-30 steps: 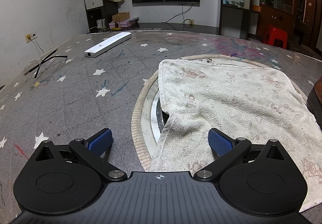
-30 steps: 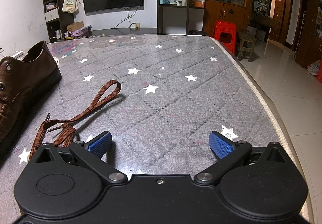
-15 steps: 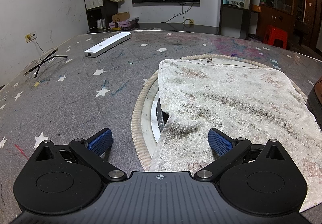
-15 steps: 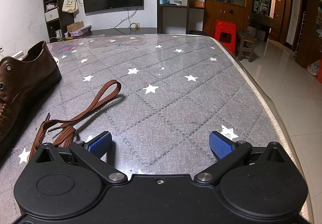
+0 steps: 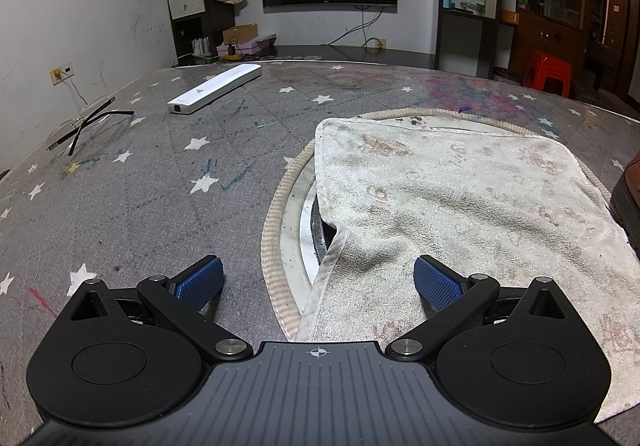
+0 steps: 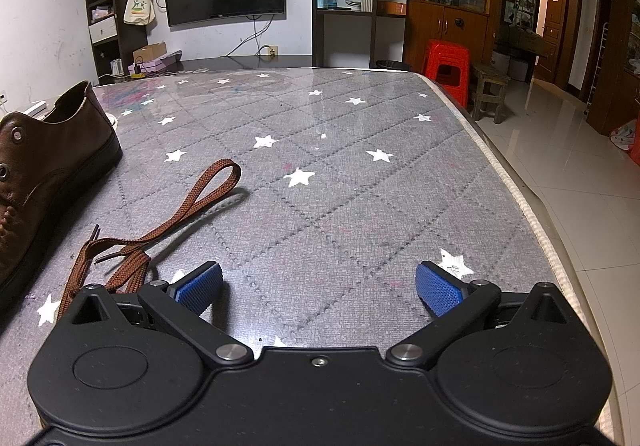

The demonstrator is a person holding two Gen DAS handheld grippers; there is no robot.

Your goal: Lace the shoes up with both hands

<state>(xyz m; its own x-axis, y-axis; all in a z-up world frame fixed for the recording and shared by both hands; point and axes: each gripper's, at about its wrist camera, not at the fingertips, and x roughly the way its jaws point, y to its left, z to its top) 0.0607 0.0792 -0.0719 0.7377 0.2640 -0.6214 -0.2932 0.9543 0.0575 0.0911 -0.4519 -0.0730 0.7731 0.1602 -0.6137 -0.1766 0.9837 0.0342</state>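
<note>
Both idle over the star-patterned desk, nothing held. Left gripper spread wide, blue pads well apart, hovering over the edge of a stained white towel draped across a round rimmed tray. Contents of the tray mostly hidden under the towel; only a dark ring visible at the gap. Right gripper likewise spread, empty. Brown shoe standing at far left of the right view, eyelets bare, no lace threaded; only its toe edge seen at the far right of the left view. Brown shoelace lying loose on the desk just beside the shoe, looped, its dark tips near the right gripper's left pad.

Probably best begun by pinching the lace close to one tip, so the stiff end stays aimable at an eyelet, with the left gripper brought over to steady the shoe. Lacing judged not yet started.
</note>
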